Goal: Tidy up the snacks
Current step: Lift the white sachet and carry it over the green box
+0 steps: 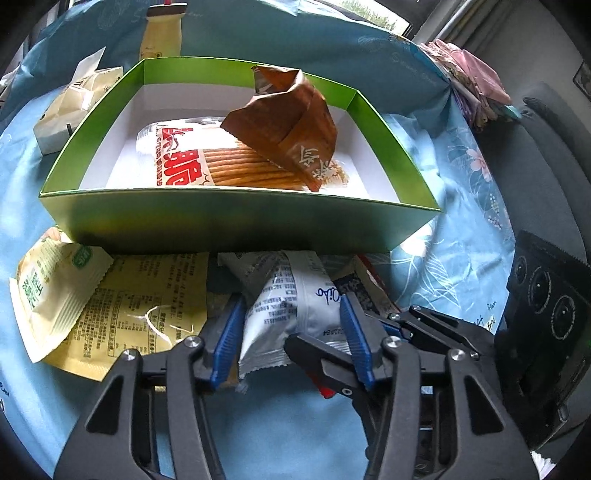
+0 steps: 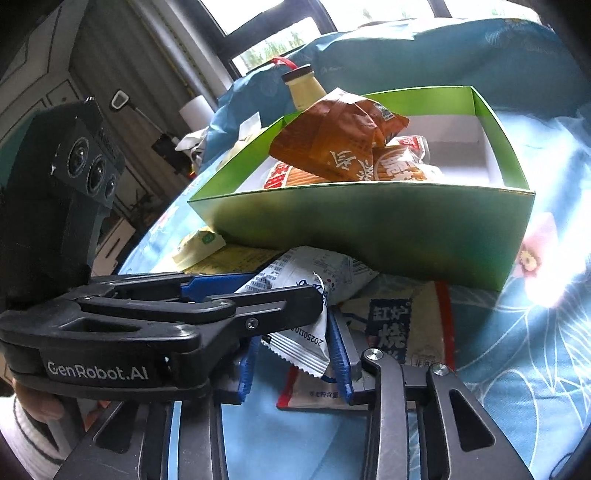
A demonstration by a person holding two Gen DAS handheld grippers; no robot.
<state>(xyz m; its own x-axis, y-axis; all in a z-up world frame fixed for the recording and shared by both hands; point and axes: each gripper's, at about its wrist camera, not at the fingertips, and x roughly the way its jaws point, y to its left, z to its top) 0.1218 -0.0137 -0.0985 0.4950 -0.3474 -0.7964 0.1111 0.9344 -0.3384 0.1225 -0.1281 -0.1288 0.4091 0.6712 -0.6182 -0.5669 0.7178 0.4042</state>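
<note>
A green box (image 1: 236, 221) on the blue cloth holds a biscuit-stick packet (image 1: 192, 155) and a brown bag (image 1: 291, 125); the box also shows in the right wrist view (image 2: 369, 229). A white-silver snack packet (image 1: 280, 306) lies in front of the box. My left gripper (image 1: 291, 332) is open with its blue pads on either side of this packet. My right gripper (image 2: 295, 362) is open too, its pads around the same packet's (image 2: 306, 273) end. The other gripper's fingers (image 2: 207, 306) cross in from the left.
Yellow packets (image 1: 110, 306) lie left of the white one, and a red-edged packet (image 2: 399, 332) lies under it. A cream bottle (image 1: 162, 33) and a white packet (image 1: 74, 107) stand behind the box. A pillow (image 2: 443, 51) lies at the back.
</note>
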